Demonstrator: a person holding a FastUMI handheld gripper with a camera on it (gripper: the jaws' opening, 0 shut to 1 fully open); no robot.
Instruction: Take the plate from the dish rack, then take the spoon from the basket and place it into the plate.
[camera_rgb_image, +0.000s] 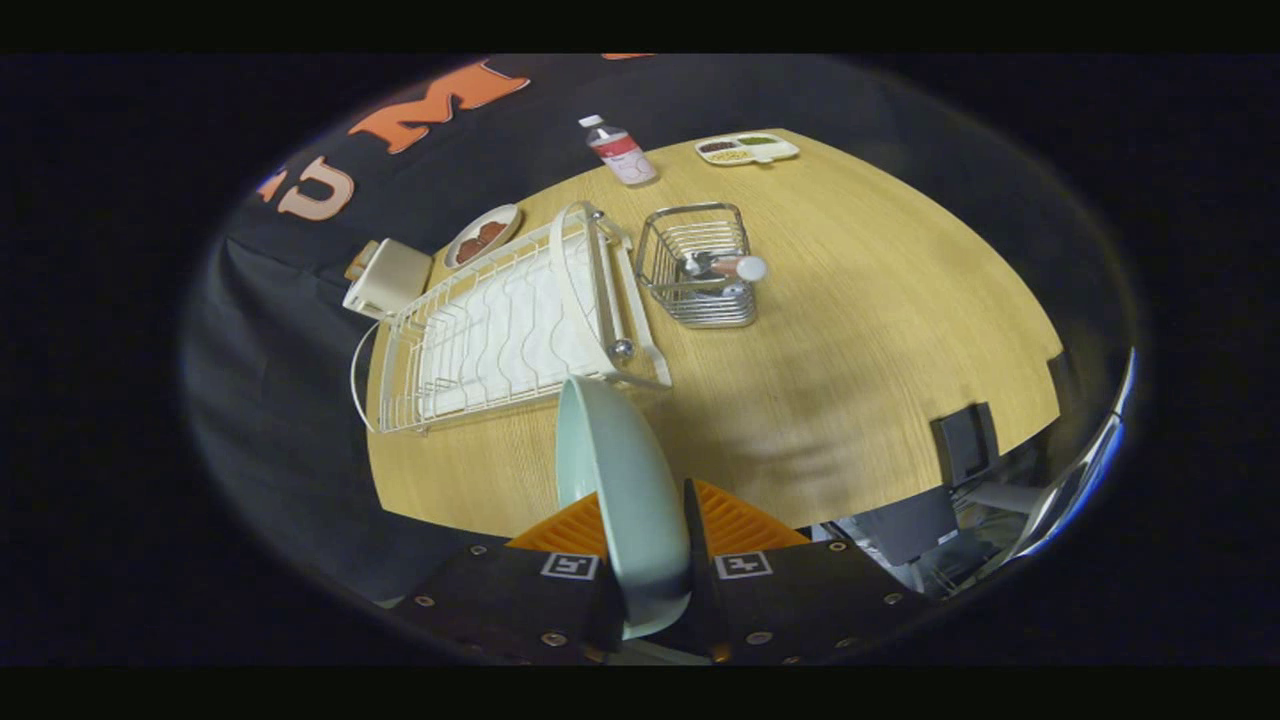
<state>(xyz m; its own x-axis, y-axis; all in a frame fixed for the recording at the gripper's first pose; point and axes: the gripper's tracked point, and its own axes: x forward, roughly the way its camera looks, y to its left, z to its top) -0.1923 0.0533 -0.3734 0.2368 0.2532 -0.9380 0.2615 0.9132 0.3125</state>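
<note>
Plate (625, 490) clamped between gripper (648, 525) fingers

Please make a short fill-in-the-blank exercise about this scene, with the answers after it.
1. The gripper is shut on the ____.
2. The spoon lies in the wire ____.
3. The rack stands beside the basket and holds ____ dishes.
4. The bottle stands beyond the ____.

Answers: plate; basket; no; basket
</note>
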